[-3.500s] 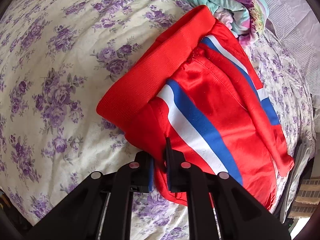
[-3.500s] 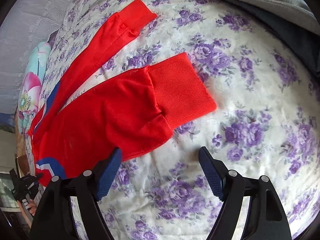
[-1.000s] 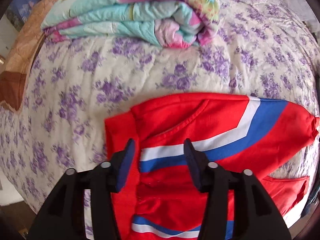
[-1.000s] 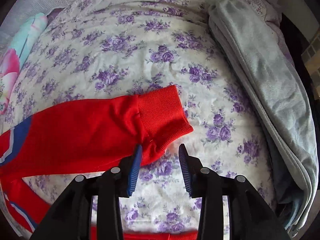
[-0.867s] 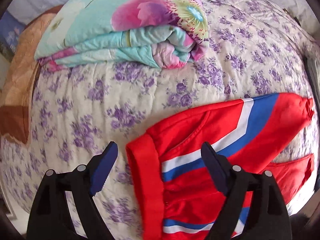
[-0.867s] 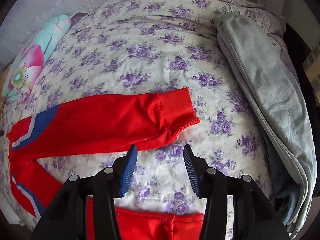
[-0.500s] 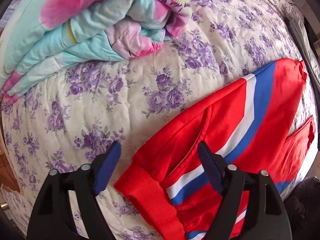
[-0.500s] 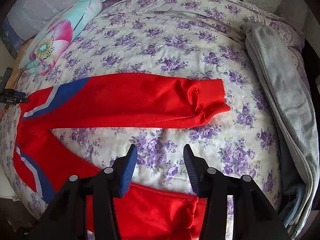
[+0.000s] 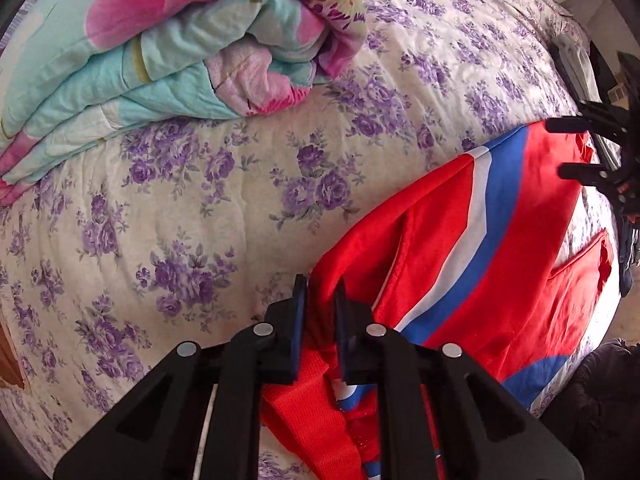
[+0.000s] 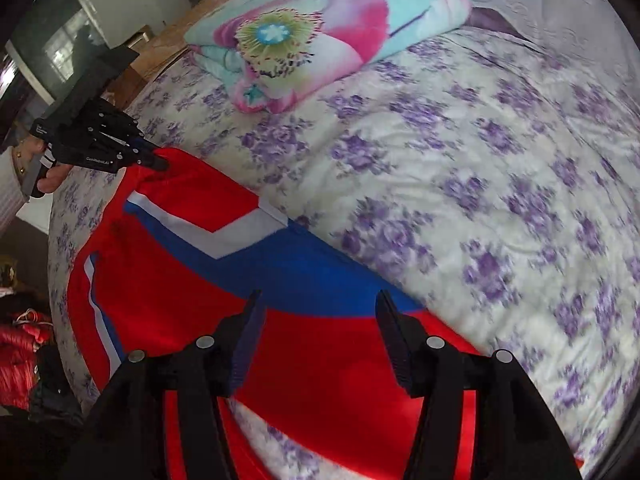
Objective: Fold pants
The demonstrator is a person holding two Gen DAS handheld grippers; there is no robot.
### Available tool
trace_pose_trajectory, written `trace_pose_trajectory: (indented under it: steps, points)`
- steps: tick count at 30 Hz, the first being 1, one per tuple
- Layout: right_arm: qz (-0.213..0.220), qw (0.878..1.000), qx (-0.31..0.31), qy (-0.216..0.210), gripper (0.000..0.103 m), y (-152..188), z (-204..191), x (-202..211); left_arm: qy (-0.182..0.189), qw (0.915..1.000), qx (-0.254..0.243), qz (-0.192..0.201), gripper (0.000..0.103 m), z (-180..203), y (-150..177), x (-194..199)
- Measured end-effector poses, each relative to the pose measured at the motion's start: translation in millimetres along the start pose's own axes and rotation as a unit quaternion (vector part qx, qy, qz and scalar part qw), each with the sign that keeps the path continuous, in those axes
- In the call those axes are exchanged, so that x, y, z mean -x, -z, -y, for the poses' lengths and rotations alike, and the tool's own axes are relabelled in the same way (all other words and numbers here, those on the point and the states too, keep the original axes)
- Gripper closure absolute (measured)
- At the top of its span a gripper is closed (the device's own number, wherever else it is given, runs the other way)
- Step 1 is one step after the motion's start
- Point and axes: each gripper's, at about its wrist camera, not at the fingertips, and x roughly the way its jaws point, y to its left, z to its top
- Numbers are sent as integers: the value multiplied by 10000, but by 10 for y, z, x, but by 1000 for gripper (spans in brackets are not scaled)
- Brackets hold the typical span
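Observation:
The red pants (image 9: pixel 472 240) with a blue and white stripe lie spread on the flowered bedspread (image 9: pixel 192 208). My left gripper (image 9: pixel 320 292) is shut on the waistband corner of the pants at the near edge. In the right wrist view the left gripper (image 10: pixel 154 162) shows at the far left, pinching the red corner. My right gripper (image 10: pixel 318 304) is open and hovers above the thigh of the pants (image 10: pixel 280 320), holding nothing. It also shows in the left wrist view (image 9: pixel 576 148) at the far right.
A folded turquoise and pink quilt (image 9: pixel 160 32) lies at the head of the bed; it also shows in the right wrist view (image 10: pixel 320 28). A television (image 10: pixel 52 48) stands beyond the bed's left side. Dark and red clothing (image 10: pixel 20 344) lies on the floor.
My left gripper has closed on the waistband corner. My right gripper has left the leg cuff, swung toward the waist end and opened wider.

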Motion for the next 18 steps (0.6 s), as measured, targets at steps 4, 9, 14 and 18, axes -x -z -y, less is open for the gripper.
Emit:
trace_pose_trajectory:
  steps: [4,9,14,18]
  points:
    - [-534,9961,694,55,45,-332,-111,-445,-16,10000,15,64,91,27,-10,47]
    - [-1082,9896,834,-439,73,-338,-55,-738,-13,9999,49,127,91,-2,15,89]
    - [-806,9928,398,-789,99,-346,-19,-358,-124,9997,111,186,91,-7,51,158]
    - [-460,9950,414,-779,99,-262,-191,150,-53,9986,192,489,91,30,178,412]
